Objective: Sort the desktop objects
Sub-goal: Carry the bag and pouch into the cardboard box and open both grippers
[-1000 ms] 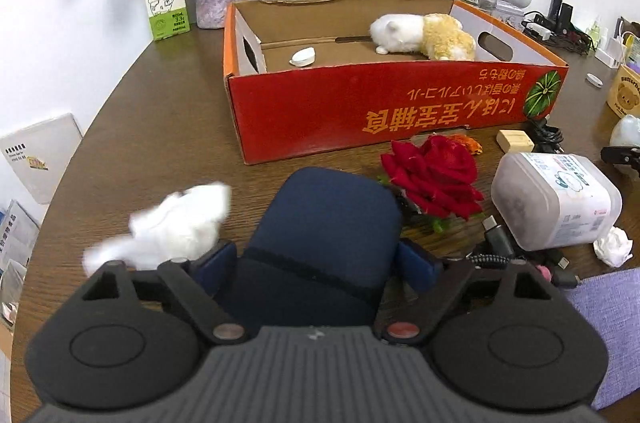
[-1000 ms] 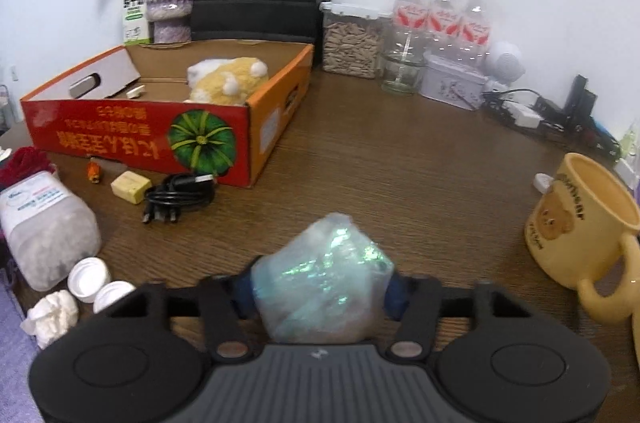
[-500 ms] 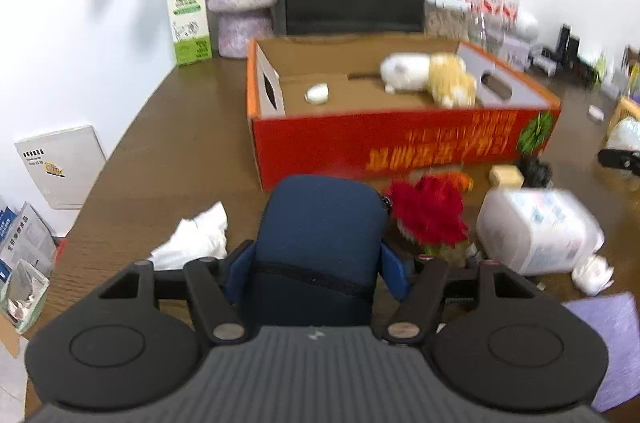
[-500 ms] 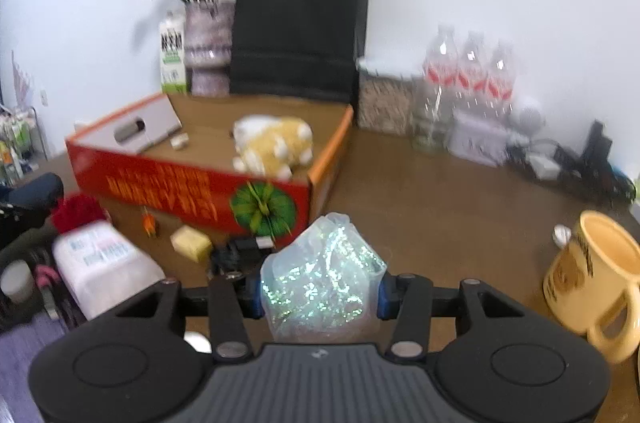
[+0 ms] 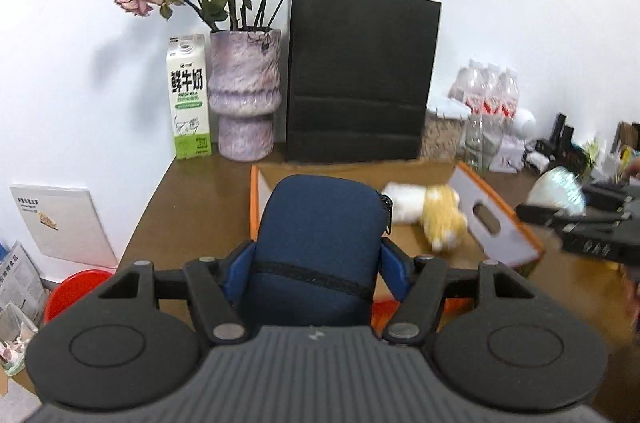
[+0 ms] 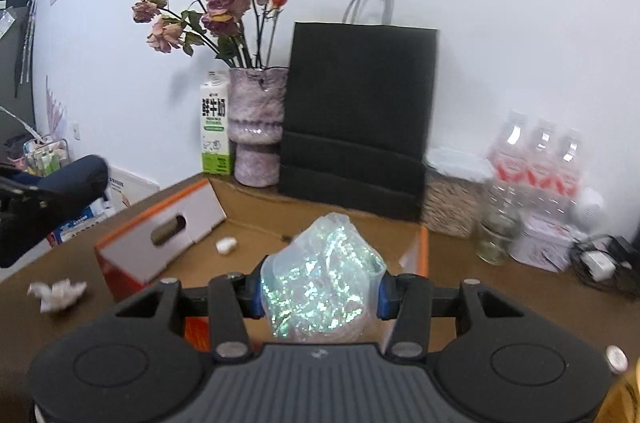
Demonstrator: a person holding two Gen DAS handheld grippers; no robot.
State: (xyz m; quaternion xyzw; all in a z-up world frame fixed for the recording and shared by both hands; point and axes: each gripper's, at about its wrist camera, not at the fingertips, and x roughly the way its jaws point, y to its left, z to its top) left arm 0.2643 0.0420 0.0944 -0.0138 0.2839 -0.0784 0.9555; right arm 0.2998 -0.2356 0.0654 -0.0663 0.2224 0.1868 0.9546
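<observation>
Both grippers are higher than a second ago, off the table and over the box (image 5: 496, 223). Left gripper (image 5: 318, 259) has narrowed onto the blue pouch (image 5: 320, 243) and clamps it. Right gripper (image 6: 320, 297) has squeezed in on the glitter bag (image 6: 322, 283) (held above the box interior). Plush (image 5: 436, 213) unmoved inside.

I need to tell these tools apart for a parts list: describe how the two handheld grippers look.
Both look alike. The left gripper and right gripper each have a ribbed dark-grey body, two round black housings with circular insets, black linkage bars with silver pivot pins, and blue pads inside the fingers. No cables, markings or sleeves show.
</observation>
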